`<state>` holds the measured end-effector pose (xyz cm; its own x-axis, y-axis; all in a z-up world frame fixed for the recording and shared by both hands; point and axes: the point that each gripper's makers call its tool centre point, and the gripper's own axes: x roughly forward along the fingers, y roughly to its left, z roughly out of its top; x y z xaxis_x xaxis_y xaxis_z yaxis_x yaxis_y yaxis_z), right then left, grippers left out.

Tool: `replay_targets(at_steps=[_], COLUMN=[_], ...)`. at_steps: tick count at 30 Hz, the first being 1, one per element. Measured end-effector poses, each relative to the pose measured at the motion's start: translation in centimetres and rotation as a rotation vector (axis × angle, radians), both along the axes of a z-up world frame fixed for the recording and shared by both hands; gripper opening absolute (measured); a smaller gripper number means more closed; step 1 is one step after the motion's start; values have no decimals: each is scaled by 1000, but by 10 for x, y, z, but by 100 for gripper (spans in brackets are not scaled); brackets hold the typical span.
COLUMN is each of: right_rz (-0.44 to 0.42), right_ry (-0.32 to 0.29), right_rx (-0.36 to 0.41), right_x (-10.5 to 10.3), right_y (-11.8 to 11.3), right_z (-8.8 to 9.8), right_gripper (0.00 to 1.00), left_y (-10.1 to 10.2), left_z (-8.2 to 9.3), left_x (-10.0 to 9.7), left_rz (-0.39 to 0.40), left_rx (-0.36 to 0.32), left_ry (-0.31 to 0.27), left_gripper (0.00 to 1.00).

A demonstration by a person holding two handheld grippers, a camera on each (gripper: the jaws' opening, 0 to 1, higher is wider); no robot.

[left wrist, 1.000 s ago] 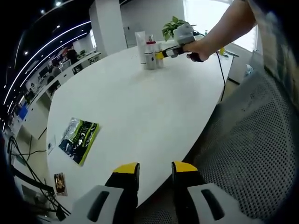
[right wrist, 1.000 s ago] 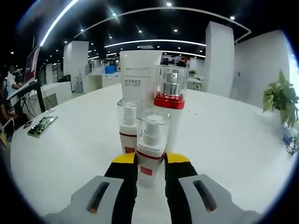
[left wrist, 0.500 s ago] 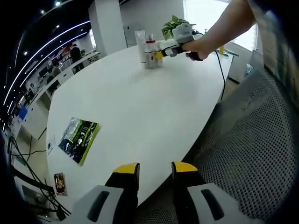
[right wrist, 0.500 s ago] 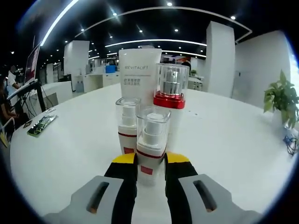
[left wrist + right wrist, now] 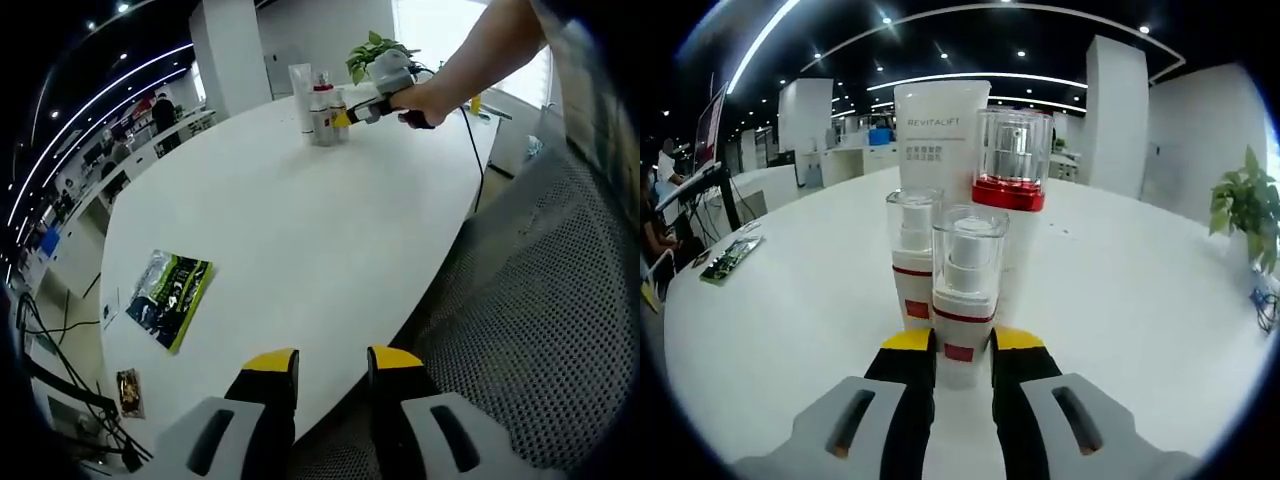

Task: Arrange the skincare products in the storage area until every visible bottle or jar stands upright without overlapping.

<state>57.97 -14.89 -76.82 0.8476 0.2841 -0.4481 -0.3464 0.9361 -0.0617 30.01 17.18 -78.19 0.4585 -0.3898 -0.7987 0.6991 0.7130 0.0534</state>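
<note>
Nearest on the surface [image 5: 1160, 320]: one small pump bottle [image 5: 967, 290]. Just behind to its left, a second small bottle [image 5: 912, 256]; behind-right, a taller bottle [image 5: 1012, 200]; rearmost, an upright tube [image 5: 938, 135].

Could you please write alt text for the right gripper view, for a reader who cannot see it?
The right tongs close around a small clear-capped pump bottle standing on a white table. Behind it stand a second small bottle, a taller red-collared bottle and a white tube, all upright.
</note>
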Motion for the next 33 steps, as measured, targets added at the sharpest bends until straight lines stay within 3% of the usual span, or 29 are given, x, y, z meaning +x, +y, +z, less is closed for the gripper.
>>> replay_targets(at_steps=[21, 33], right_rz=[-9, -28], right_ry=[37, 52], right_rx=[-8, -4], right_x=[-1, -2], right_y=[-2, -4], right_z=[-2, -4], right_gripper=[19, 30], left_y=[0, 1], left_z=[0, 0], left_x=[0, 0], left_rz=[-2, -3], left_rx=[2, 4], left_ry=[0, -3], left_gripper=[28, 28])
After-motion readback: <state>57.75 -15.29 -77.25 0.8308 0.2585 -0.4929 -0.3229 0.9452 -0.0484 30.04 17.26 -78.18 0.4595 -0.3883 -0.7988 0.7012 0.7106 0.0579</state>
